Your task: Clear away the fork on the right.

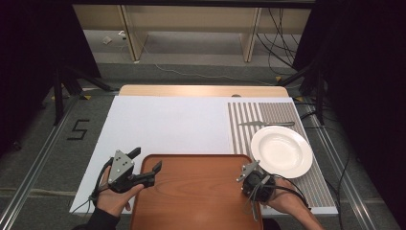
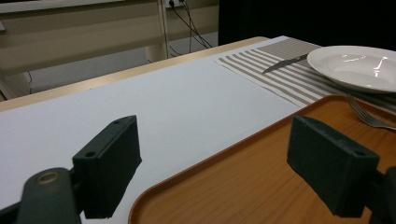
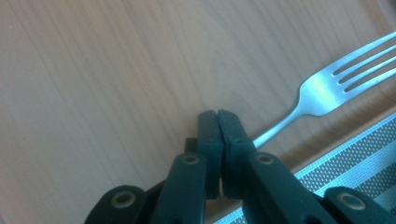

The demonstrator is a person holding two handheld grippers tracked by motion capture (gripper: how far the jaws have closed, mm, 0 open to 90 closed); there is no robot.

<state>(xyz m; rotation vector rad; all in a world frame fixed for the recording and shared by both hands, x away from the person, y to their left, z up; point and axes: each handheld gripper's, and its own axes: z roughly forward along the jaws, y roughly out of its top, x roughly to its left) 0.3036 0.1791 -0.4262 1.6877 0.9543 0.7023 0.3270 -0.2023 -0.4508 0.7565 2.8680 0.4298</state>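
Note:
A steel fork [image 3: 322,88] lies on the brown wooden tray [image 1: 191,191], near its right rim. My right gripper [image 3: 219,116] points down at the tray and is shut, and the fork's handle runs in under its jaws. In the high view the right gripper [image 1: 246,175] sits at the tray's right edge, just in front of the white plate [image 1: 281,151]. My left gripper [image 1: 149,158] stands open over the tray's left rim with nothing between its fingers. In the left gripper view the left gripper [image 2: 219,163] straddles the tray [image 2: 261,186] rim, with the fork [image 2: 366,114] farther off.
The plate rests on a striped placemat [image 1: 287,112], and a knife [image 1: 265,123] lies just beyond it. A white sheet [image 1: 167,124] covers the table left of the placemat. Floor, cables and stand legs surround the table.

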